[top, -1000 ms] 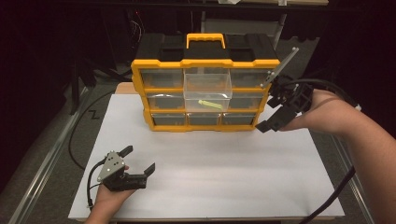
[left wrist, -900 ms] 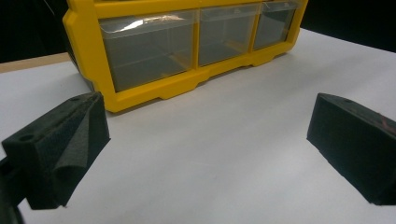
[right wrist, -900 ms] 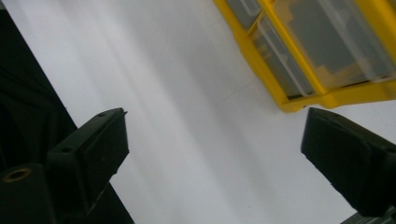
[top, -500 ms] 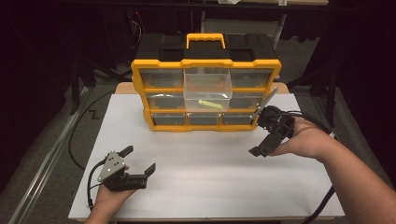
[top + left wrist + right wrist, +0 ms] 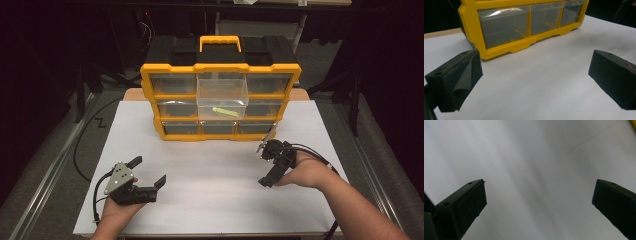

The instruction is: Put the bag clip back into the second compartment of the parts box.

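Nearest the person, the left gripper (image 5: 146, 175) rests low on the white sheet-covered worktop (image 5: 215, 200), its jaws spread wide with nothing between them; in the left gripper view the black foam pads (image 5: 459, 80) frame bare white surface and the bottom row of drawers beyond. To the right and a little farther out, the right gripper (image 5: 266, 165) hangs just above the worktop, released as well, jaws standing wide apart and empty, pointing down at the sheet in the right gripper view.

Beyond both stands the yellow-and-black plastic drawer organiser with a carry handle (image 5: 220, 44), at the far middle of the worktop. Its clear plastic middle drawer (image 5: 222, 92) is pulled partway out toward the person, well apart from either gripper, and a small yellow-green strip (image 5: 224, 112) lies on its floor.

The drawer looks light, stiff and thin-walled, with smooth, rather slippery sides; it should slide easily on its rails, though it could skew or jam if pushed off-centre. The best hold seems to be the front lip at its middle, pinched top to bottom, or a flat push square on the front face. The organiser itself may shift backward on the smooth sheet, so steadying its frame with the other gripper would be wise.
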A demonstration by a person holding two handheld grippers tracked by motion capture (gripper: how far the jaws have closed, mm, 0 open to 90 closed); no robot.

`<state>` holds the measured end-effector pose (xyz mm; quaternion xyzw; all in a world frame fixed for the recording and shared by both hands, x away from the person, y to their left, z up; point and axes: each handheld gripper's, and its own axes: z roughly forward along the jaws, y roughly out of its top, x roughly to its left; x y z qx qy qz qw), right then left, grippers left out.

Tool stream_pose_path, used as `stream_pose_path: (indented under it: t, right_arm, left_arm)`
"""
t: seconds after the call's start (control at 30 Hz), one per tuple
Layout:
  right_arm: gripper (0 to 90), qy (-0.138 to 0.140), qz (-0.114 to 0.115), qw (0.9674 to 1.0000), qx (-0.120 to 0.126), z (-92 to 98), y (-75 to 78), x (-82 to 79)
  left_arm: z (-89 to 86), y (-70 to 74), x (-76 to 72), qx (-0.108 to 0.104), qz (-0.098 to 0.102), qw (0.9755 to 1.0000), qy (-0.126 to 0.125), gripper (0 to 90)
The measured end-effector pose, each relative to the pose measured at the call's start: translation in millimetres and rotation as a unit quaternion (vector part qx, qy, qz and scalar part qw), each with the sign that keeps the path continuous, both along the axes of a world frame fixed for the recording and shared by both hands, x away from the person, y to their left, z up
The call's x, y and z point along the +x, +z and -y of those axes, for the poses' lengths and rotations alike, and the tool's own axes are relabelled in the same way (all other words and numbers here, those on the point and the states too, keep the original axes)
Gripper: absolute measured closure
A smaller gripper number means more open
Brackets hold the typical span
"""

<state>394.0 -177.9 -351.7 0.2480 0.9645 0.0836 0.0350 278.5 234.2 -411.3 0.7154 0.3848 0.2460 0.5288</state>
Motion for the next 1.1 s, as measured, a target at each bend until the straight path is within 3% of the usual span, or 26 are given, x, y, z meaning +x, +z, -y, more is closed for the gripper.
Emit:
stream_pose_path:
  t: [0.1, 0.17, 0.2, 0.3, 0.37, 0.47, 0.5, 0.53, 0.6, 0.73, 0.83, 0.87, 0.9, 0.93, 0.97, 1.0, 1.03, 1.07, 1.1]
  right_arm:
    - [0.1, -0.001, -0.009, 0.9999, -0.013, 0.2, -26.6, -0.3]
    - [0.1, -0.005, -0.013, 0.9998, -0.011, 0.2, -32.9, -0.8]
    - [0.1, -0.006, -0.012, 0.9999, -0.006, 1.5, -44.8, -1.3]
    - [0.1, -0.016, -0.008, 0.9998, 0.006, 3.8, -52.2, -1.9]
    - [0.1, -0.034, 0.011, 0.9984, 0.044, 8.9, -58.3, -5.9]
    - [0.1, -0.061, 0.034, 0.9919, 0.106, 17.7, -57.4, -10.0]
    - [0.1, -0.061, 0.034, 0.9919, 0.106, 17.7, -57.4, -10.0]
    - [0.1, -0.070, 0.062, 0.9857, 0.140, 22.9, -55.9, -13.7]
    - [0.1, -0.081, 0.085, 0.9783, 0.171, 27.6, -54.1, -17.3]
    - [0.1, -0.098, 0.132, 0.9571, 0.239, 37.0, -50.1, -23.8]
    - [0.1, -0.108, 0.152, 0.9376, 0.293, 42.4, -48.0, -29.2]
    - [0.1, -0.113, 0.164, 0.9293, 0.311, 44.1, -47.3, -31.9]
    - [0.1, -0.119, 0.176, 0.9179, 0.335, 46.4, -47.0, -35.1]
    - [0.1, -0.122, 0.183, 0.9117, 0.347, 47.7, -46.9, -37.0]
    - [0.1, -0.122, 0.183, 0.9117, 0.347, 47.7, -46.9, -37.0]
    - [0.1, -0.130, 0.204, 0.8929, 0.380, 51.6, -47.1, -44.3]
    - [0.1, -0.132, 0.213, 0.8860, 0.390, 53.1, -47.5, -46.9]
    - [0.1, -0.132, 0.213, 0.8860, 0.390, 53.1, -47.5, -46.9]
    - [0.1, -0.138, 0.235, 0.8699, 0.411, 58.5, -50.3, -53.9]
  left_arm:
    - [0.0, 0.1, -0.1, 0.001, 0.000, 1.0000, -0.001, 0.5]
    - [0.0, -0.1, 0.0, 0.001, 0.000, 1.0000, 0.000, 0.5]
    - [0.0, -0.3, 0.3, 0.001, -0.001, 1.0000, 0.000, 0.5]
    - [0.0, -0.6, 0.5, 0.000, -0.001, 1.0000, 0.001, 0.5]
    - [0.1, -0.9, 0.3, 0.001, -0.001, 1.0000, 0.001, 0.5]
    - [0.6, -1.2, 0.6, 0.003, -0.002, 1.0000, 0.001, 0.5]
    - [0.6, -1.2, 0.6, 0.003, -0.002, 1.0000, 0.001, 0.5]
    - [0.9, -1.3, 0.8, 0.004, -0.003, 1.0000, 0.002, 0.5]
    - [1.2, -1.4, 0.9, 0.005, -0.004, 1.0000, 0.002, 0.5]
    - [1.5, -1.7, 1.1, 0.005, -0.005, 1.0000, 0.004, 0.5]
    - [0.6, -1.7, 1.2, 0.004, -0.005, 1.0000, 0.005, 0.5]
    - [-0.7, -1.8, 1.1, 0.001, -0.005, 0.9999, 0.009, 0.5]
    - [-1.3, -1.8, 1.0, 0.001, -0.006, 0.9999, 0.009, 0.5]
    - [-1.8, -2.0, 1.0, 0.000, -0.006, 0.9999, 0.011, 0.5]
    - [-1.8, -2.0, 1.0, 0.000, -0.006, 0.9999, 0.011, 0.5]
    - [-2.5, -2.4, 1.0, 0.000, -0.007, 0.9999, 0.012, 0.5]
    - [-2.7, -2.6, 1.1, 0.000, -0.008, 0.9999, 0.013, 0.5]
    - [-2.7, -2.6, 1.1, 0.000, -0.008, 0.9999, 0.013, 0.5]
    - [-2.4, -2.8, 1.5, -0.003, -0.008, 0.9999, 0.013, 0.5]
